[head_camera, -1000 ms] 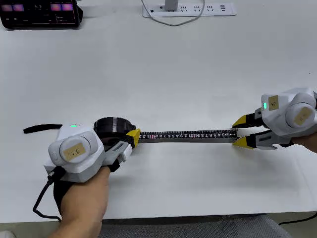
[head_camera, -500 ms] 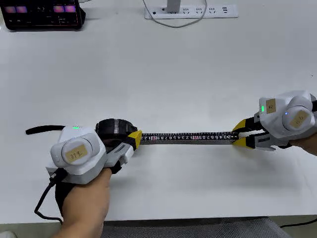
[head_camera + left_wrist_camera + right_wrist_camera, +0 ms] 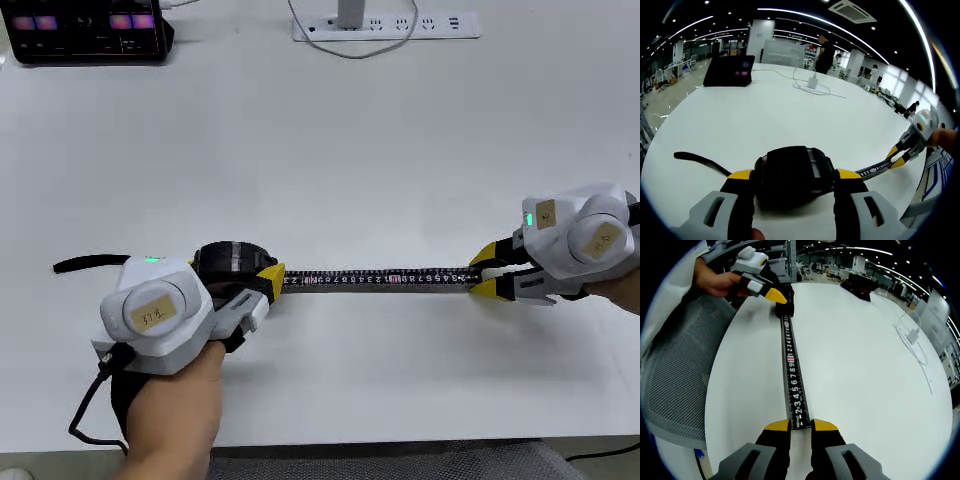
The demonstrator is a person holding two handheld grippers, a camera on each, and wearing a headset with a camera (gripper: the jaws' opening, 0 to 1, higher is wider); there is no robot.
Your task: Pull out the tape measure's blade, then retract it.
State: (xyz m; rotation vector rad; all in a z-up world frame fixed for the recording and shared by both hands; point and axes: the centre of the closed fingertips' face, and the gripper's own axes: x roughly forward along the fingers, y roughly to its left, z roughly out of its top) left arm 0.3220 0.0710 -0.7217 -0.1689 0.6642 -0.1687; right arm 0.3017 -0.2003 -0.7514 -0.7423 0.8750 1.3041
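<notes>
While the left gripper (image 3: pixel 262 285) clamps the tape measure case (image 3: pixel 232 260) across its sides, the right gripper (image 3: pixel 485 271) pinches the free end of the blade (image 3: pixel 380 276).

Left jaws: yellow tips pressed on either flank of the case. The case is seated deep between them and rests on the white workbench (image 3: pixel 350 150).

Right jaws: nearly together, with the blade tip caught between the yellow tips and its edges touching both.

Case: black, rounded, with a raised band running over the top.

Blade: dark with white numerals that count up away from the right jaws. One red-marked figure sits just past the 9, nearer the left jaws in the head view. It runs straight, flat and face up along the bench, from the case mouth just beside one left jaw tip to the right jaws.

Black strap (image 3: pixel 90 263): trails off the case to the outer side of the left jaws, away from the blade, lying flat on the bench.

Well beyond both pairs of jaws, at the far bench edge, sit a white power strip (image 3: pixel 385 22) with a cable and a black device (image 3: pixel 85 28) with pink lit panels.
</notes>
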